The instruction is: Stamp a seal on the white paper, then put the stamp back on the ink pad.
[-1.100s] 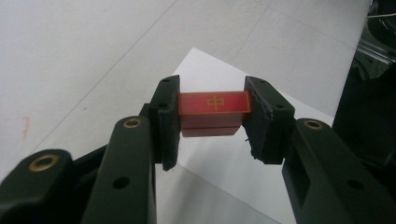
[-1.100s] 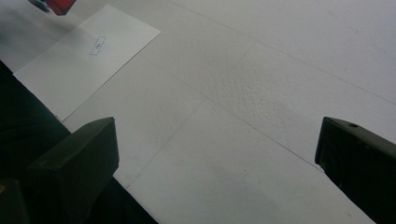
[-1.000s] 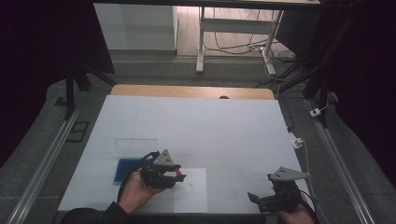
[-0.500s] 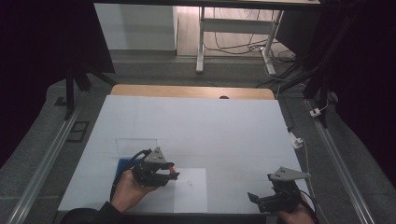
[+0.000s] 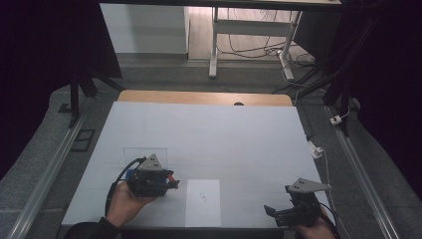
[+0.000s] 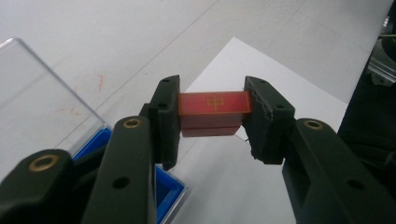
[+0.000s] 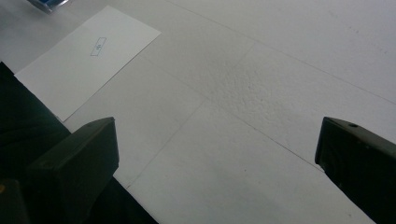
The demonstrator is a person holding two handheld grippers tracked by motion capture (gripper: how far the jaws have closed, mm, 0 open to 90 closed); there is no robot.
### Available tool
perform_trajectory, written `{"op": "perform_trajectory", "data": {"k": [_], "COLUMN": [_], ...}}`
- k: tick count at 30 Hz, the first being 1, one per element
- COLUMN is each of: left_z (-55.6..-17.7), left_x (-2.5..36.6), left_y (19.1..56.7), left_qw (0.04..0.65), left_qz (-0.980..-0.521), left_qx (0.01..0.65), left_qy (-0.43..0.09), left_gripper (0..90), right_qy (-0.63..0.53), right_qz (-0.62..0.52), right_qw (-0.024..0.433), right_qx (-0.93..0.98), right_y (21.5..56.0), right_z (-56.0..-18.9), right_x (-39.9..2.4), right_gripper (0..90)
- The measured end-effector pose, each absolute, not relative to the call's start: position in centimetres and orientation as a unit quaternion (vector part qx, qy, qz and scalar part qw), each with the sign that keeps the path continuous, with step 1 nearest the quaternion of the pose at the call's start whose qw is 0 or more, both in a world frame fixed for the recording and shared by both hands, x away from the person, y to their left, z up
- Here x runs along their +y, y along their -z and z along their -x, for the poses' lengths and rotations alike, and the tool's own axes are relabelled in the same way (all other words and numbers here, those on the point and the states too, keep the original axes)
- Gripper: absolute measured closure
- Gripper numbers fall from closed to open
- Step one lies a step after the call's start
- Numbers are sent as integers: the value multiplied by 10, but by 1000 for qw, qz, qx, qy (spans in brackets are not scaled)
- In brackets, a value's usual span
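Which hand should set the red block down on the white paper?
Left. Its hand-held gripper already clamps the red block right beside the white paper; the right one sits open and apart.

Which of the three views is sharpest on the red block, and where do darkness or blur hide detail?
Left gripper view: sharpest, the red block and its gold mark clear between the left gripper fingers; the near arms are soft. High view: surroundings nearly black, the table evenly lit, the block a small speck. Right gripper view: the right gripper fingers are dark and featureless, the white sheet bright.
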State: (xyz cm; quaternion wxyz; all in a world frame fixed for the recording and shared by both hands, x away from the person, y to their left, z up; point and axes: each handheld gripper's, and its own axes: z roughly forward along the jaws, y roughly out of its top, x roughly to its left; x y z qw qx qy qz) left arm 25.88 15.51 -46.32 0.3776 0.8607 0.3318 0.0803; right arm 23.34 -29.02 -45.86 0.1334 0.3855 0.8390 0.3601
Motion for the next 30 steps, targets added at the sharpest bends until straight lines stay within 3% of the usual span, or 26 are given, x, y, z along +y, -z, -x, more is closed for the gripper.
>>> {"op": "perform_trajectory", "data": {"k": [30], "left_z": [-254], "left_x": [203], "left_y": [465], "left_qw": [386], "left_qz": [-826], "left_qx": [396], "left_qy": [-106], "left_gripper": [581], "right_qy": [-361], "right_qz": [-385], "right_qw": [134], "right_qx": [839], "right_y": [458], "right_z": [-233], "right_x": [-291], "right_gripper": [0]}}
